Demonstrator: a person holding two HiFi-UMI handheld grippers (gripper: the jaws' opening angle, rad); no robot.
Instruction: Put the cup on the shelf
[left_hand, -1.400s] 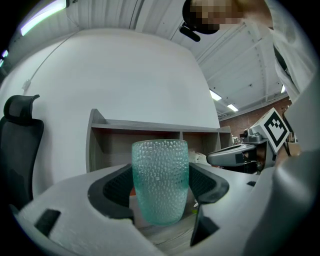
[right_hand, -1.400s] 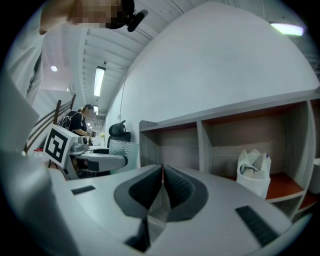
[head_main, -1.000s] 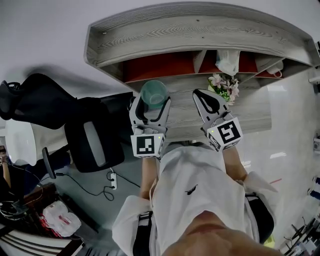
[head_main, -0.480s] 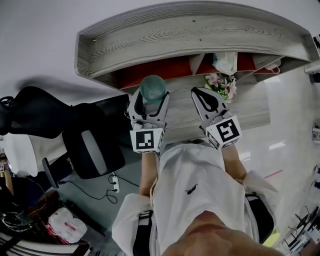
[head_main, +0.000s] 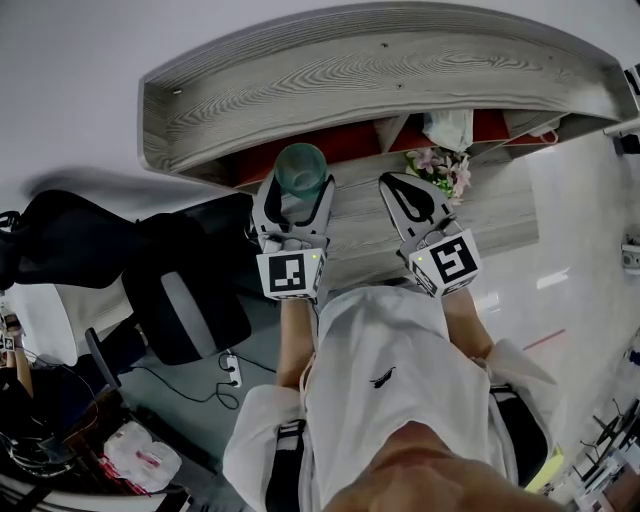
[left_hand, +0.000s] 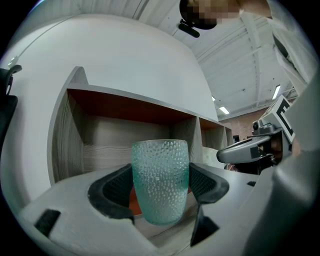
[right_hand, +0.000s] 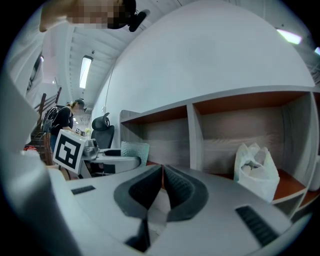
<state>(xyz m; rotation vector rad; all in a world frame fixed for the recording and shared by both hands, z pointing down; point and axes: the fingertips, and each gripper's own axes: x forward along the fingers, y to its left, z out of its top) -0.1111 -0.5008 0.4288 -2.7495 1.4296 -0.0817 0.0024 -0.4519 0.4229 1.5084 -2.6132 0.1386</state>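
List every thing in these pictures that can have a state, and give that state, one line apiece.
cup: upright, gripped, not yet set down in the shelf.
left tool: shut on the cup.
right tool: shut, holding nothing.
white bag: standing in a shelf compartment, top bunched.
flowers: sitting in front of the shelf, by the right tool.

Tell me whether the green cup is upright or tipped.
Upright: the cup has its rim on top and level, its sides clamped by the left hand-held gripper.
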